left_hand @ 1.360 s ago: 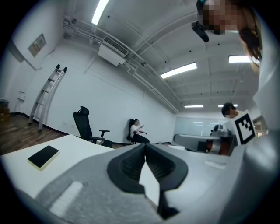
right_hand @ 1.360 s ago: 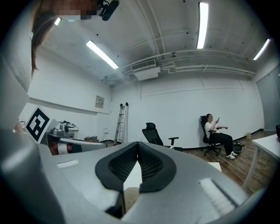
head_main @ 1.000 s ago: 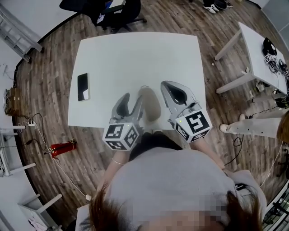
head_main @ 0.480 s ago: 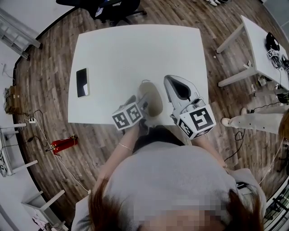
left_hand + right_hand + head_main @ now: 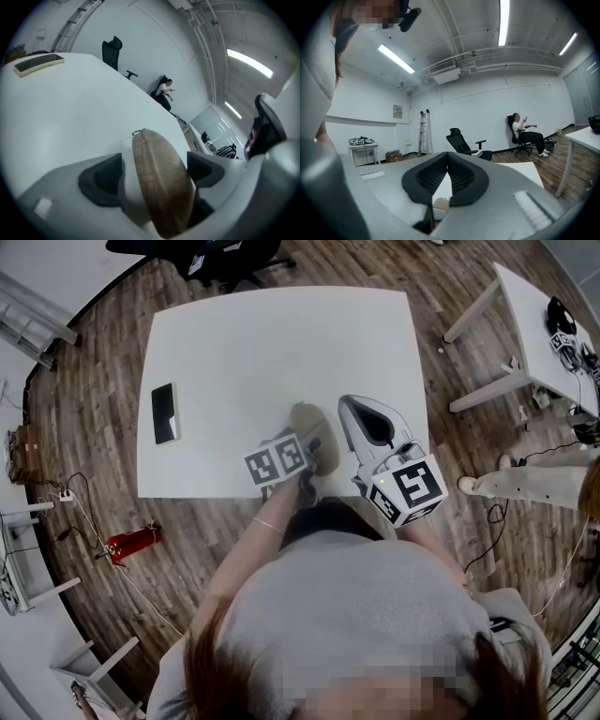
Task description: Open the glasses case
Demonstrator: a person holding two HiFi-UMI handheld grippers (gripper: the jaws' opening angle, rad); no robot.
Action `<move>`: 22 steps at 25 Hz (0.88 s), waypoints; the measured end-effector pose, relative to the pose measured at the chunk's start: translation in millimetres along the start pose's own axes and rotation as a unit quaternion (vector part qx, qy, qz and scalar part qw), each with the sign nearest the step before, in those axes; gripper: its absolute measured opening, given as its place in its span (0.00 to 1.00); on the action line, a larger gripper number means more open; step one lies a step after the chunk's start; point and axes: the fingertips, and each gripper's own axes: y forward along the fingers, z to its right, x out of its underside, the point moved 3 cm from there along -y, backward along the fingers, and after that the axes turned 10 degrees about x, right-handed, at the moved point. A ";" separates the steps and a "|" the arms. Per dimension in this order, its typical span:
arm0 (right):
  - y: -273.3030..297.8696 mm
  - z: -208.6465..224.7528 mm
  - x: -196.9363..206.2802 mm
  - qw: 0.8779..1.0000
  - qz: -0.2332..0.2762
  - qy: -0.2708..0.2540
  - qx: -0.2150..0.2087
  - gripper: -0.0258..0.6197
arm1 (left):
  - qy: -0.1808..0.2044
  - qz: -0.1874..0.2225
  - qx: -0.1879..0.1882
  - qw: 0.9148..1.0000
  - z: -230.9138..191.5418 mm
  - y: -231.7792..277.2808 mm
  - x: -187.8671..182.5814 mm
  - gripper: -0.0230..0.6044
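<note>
The glasses case (image 5: 307,426) is a tan oval pouch lying near the front edge of the white table (image 5: 272,343). My left gripper (image 5: 315,457) is tilted down over its near end. In the left gripper view the glasses case (image 5: 161,183) stands between the two dark pads (image 5: 101,180) with gaps on both sides. The left gripper (image 5: 154,165) is open, and its jaws have just been opening. My right gripper (image 5: 352,411) hovers level just right of the case, and the right gripper (image 5: 447,161) is shut on nothing.
A dark phone (image 5: 165,413) lies at the table's left edge. A second white table (image 5: 534,343) stands at the right and an office chair (image 5: 225,254) beyond the far edge. A red extinguisher (image 5: 127,545) lies on the wood floor. A person (image 5: 525,129) sits by the far wall.
My left gripper has dropped and rolled from beside the case down onto it, and its jaws now straddle the case. The right gripper has stayed put.
</note>
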 end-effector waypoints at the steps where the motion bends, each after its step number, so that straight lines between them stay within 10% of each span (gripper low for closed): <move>1: -0.5 1.8 -0.1 1.000 0.000 0.002 0.002 0.05 | -0.003 -0.006 -0.002 1.000 1.8 3.9 0.4 0.72; 15: -4.5 13.3 -13.1 1.000 0.016 0.026 0.005 0.05 | 0.032 -0.082 -0.020 0.996 27.1 50.9 4.6 0.65; 22: -8.7 33.1 -10.4 0.999 0.018 0.034 0.021 0.05 | 0.057 -0.066 0.046 0.995 39.2 44.7 2.8 0.52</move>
